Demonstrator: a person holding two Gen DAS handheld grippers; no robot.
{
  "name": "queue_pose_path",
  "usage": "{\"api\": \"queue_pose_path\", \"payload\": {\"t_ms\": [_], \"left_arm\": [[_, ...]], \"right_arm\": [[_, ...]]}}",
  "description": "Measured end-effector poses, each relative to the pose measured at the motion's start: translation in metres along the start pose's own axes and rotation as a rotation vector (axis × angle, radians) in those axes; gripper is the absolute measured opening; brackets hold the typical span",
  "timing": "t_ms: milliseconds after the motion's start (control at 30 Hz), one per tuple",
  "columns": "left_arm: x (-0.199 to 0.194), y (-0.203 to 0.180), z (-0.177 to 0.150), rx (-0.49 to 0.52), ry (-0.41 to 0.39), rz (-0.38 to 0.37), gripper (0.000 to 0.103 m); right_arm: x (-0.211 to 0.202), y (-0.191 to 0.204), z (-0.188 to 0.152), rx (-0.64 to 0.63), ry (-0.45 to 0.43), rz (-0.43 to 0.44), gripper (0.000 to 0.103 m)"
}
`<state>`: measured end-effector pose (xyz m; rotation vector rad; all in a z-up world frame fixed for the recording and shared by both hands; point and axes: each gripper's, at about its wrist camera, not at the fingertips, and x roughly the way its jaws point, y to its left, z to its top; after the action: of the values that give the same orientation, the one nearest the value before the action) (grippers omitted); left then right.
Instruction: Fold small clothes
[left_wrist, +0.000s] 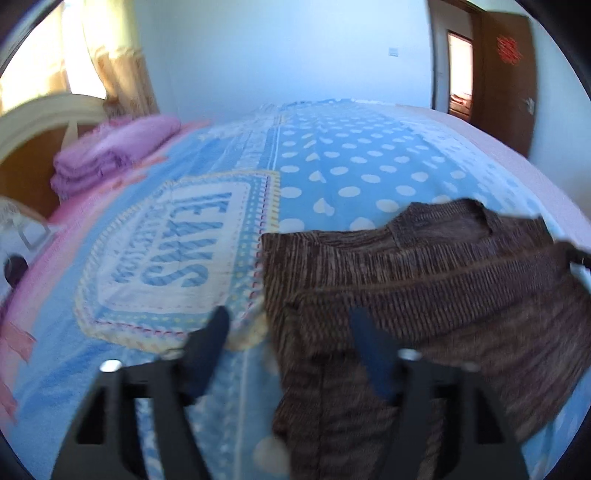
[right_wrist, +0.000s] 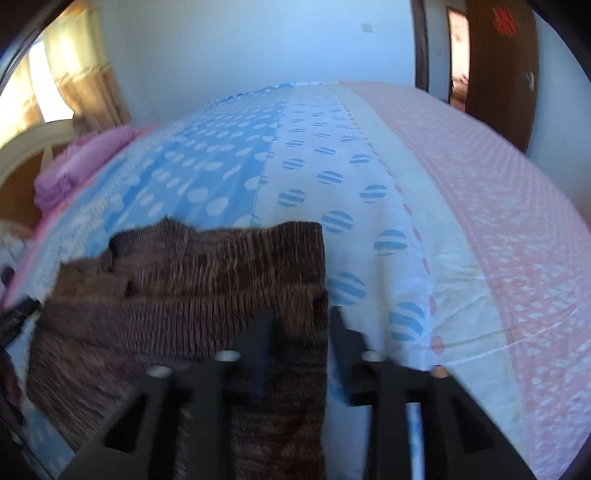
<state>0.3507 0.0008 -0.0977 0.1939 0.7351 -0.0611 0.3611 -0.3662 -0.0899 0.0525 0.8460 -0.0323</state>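
Currently, 1 brown ribbed knit sweater (left_wrist: 424, 280) lies flat on the polka-dot bedspread (left_wrist: 351, 166). Only the left view shows the bedspread's lettered patch (left_wrist: 177, 258). Left gripper (left_wrist: 290, 325): jaws apart, straddling the sweater's left edge. Right gripper (right_wrist: 301, 317): jaws apart, straddling its right edge.

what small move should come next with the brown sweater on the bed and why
Probably close each tool on its side edge. The brown ribbed knit sweater lies flat on the blue polka-dot bedspread. The left tool and right tool are open, each straddling one edge without gripping it.
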Motion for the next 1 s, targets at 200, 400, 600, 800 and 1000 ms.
{"api": "queue_pose_path", "payload": {"t_ms": [200,400,600,800,1000], "left_arm": [[0.024,-0.035,-0.014,0.276,0.055,0.115,0.084],[0.061,-0.022,0.035,0.174,0.035,0.31,0.095],[0.06,0.025,0.044,0.008,0.077,0.273,0.094],[0.043,0.044,0.011,-0.025,0.075,0.156,0.094],[0.045,0.029,0.026,-0.048,0.053,0.022,0.069]], "right_arm": [[0.012,0.069,-0.02,-0.483,-0.014,-0.215,0.079],[0.034,0.072,0.044,-0.45,-0.082,-0.3,0.079],[0.018,0.032,0.065,-0.272,-0.105,-0.23,0.079],[-0.001,-0.023,0.03,-0.074,-0.083,-0.037,0.079],[-0.002,-0.045,0.027,0.083,-0.09,0.083,0.061]]}}
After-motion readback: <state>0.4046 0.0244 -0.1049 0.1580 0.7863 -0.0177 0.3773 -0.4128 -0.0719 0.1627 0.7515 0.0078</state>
